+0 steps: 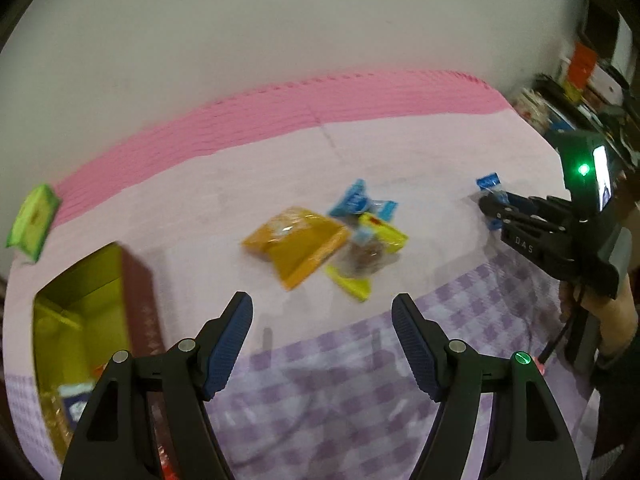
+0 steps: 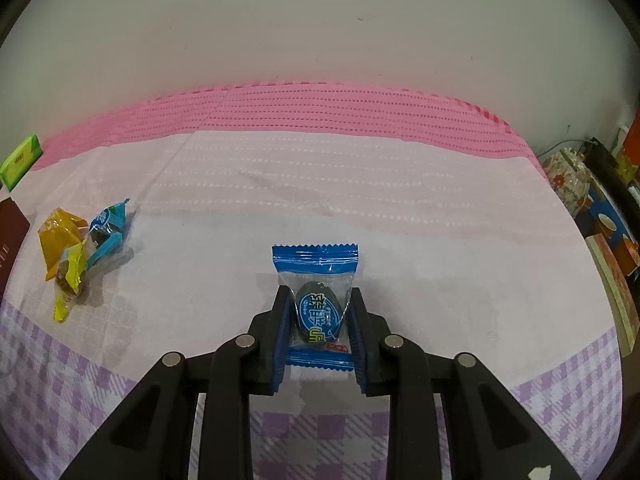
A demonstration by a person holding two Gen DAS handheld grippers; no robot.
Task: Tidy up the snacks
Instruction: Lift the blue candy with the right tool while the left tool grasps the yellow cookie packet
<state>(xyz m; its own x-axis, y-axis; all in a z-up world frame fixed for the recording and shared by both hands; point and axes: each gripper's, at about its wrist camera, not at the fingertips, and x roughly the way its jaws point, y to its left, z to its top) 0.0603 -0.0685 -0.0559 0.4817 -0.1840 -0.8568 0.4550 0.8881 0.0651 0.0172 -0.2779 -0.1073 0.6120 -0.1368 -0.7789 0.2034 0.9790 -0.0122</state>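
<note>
My right gripper (image 2: 319, 300) is shut on a blue-wrapped candy (image 2: 318, 308), its pads pressing both sides of the wrapper, low over the tablecloth; it also shows in the left wrist view (image 1: 494, 210) with the blue candy (image 1: 489, 182) at its tip. My left gripper (image 1: 322, 312) is open and empty above the cloth. A pile of snacks lies ahead of it: an orange packet (image 1: 298, 246), blue candies (image 1: 356, 200) and yellow-wrapped ones (image 1: 380, 236). The same pile (image 2: 80, 244) is at the left in the right wrist view. An open box with a yellow inside (image 1: 84, 316) holds some snacks at the left.
A green packet (image 1: 34, 216) lies at the far left by the wall, also seen in the right wrist view (image 2: 20, 158). The table (image 2: 360, 184) has a pink and purple-checked cloth against a pale wall. Cluttered shelves (image 1: 592, 80) stand at the right.
</note>
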